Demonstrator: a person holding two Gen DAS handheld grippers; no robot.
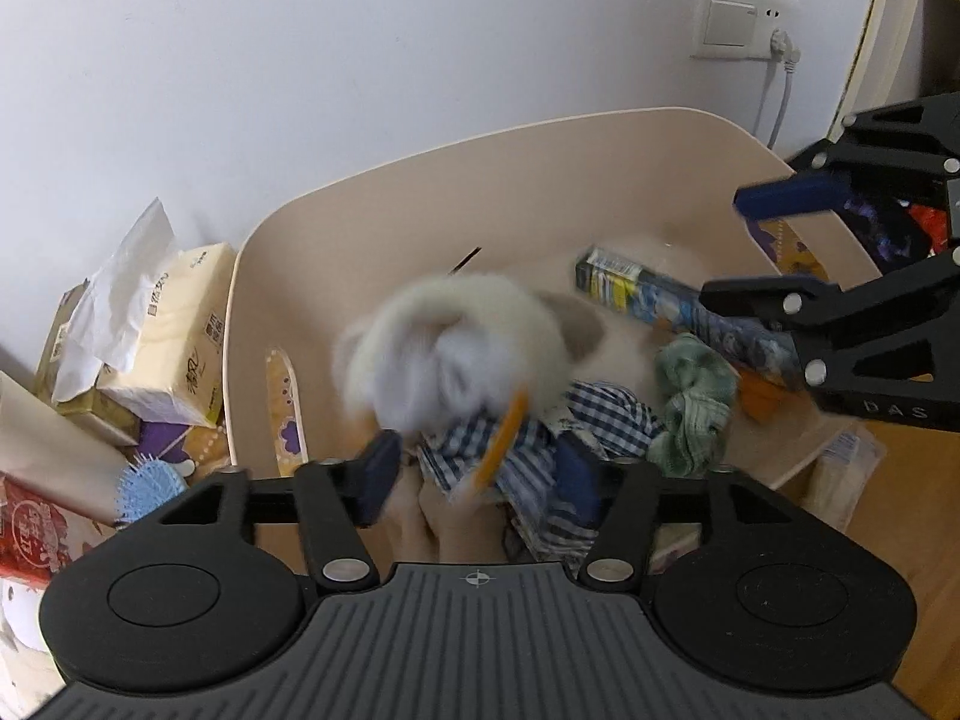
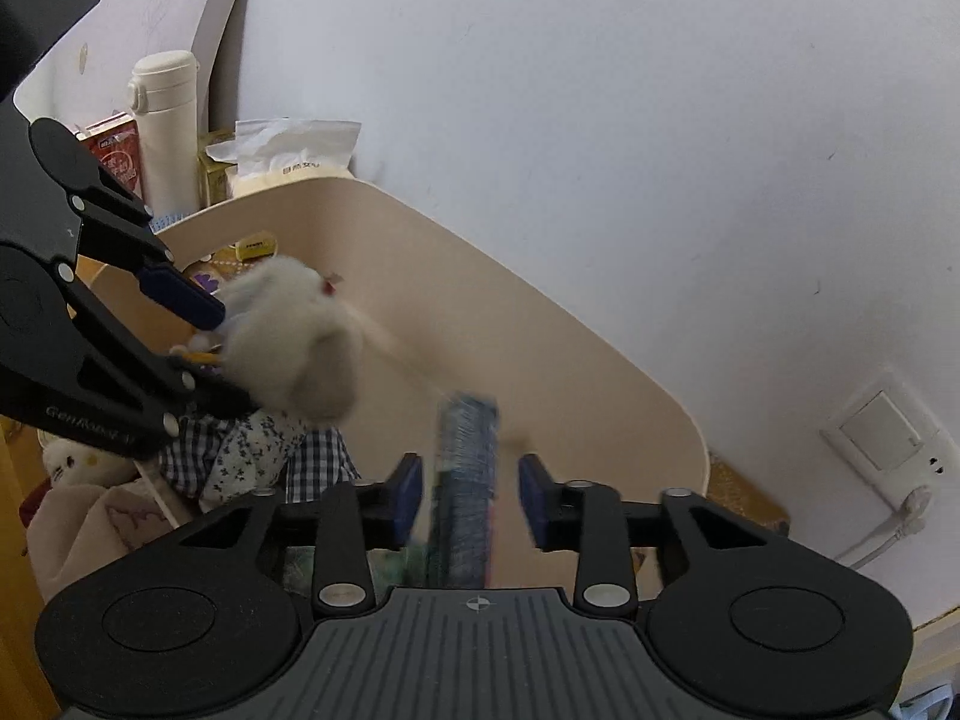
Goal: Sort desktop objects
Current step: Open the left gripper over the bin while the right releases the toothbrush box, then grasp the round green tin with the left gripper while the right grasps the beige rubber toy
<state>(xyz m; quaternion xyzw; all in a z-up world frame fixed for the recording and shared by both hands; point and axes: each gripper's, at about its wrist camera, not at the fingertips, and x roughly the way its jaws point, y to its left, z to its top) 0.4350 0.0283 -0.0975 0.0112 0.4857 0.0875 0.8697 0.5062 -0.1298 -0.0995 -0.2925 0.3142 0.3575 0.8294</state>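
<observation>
A beige bin [image 1: 420, 180] holds a doll with a fluffy white head [image 1: 456, 348] and checked blue-and-white clothes [image 1: 540, 438], a green cloth [image 1: 696, 402] and a long blue printed box [image 1: 678, 306]. My left gripper [image 1: 474, 474] is open, its jaws on either side of the doll's body; the head is motion-blurred. In the right wrist view the doll's head [image 2: 294, 342] sits by the left gripper's fingers [image 2: 180, 294]. My right gripper [image 2: 468, 498] is open with the blue box [image 2: 465, 480] standing blurred between its jaws, not touching either.
Tissue packs [image 1: 174, 330], a blue hairbrush [image 1: 150, 486] and a red carton [image 1: 30, 534] lie left of the bin. A white flask [image 2: 165, 126] stands against the wall. A wall socket with a plugged cable [image 1: 780, 48] is at the right. A plush toy [image 2: 72, 462] lies outside the bin.
</observation>
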